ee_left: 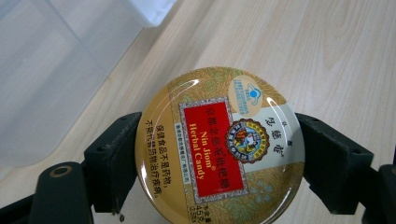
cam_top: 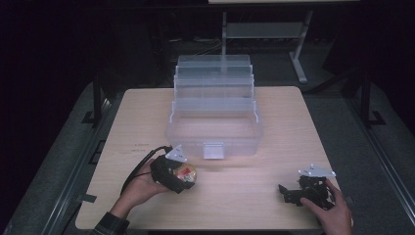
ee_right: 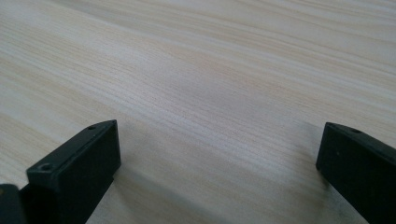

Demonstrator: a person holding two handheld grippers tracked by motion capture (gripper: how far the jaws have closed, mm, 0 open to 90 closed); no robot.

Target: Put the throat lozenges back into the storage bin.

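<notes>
One candy tin [ee_left: 219, 149], one clear tiered box [cam_top: 214, 128], two hand-held grippers, one table [cam_top: 274, 191]

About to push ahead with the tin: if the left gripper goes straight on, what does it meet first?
Probably the clear storage box; the left gripper, shut on the candy tin, points toward it, though depth is unclear.

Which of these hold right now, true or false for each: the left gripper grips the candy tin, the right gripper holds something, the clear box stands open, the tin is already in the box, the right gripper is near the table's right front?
1. The left gripper grips the tin. True: its jaws press the tin's two sides.
2. The right gripper holds something. False: its jaws stand apart over bare table.
3. The box stands open. True: its tiers are folded back.
4. The tin is already in the box. False: it is at the table's left front, outside the box.
5. The right gripper is near the table's right front. True.
</notes>
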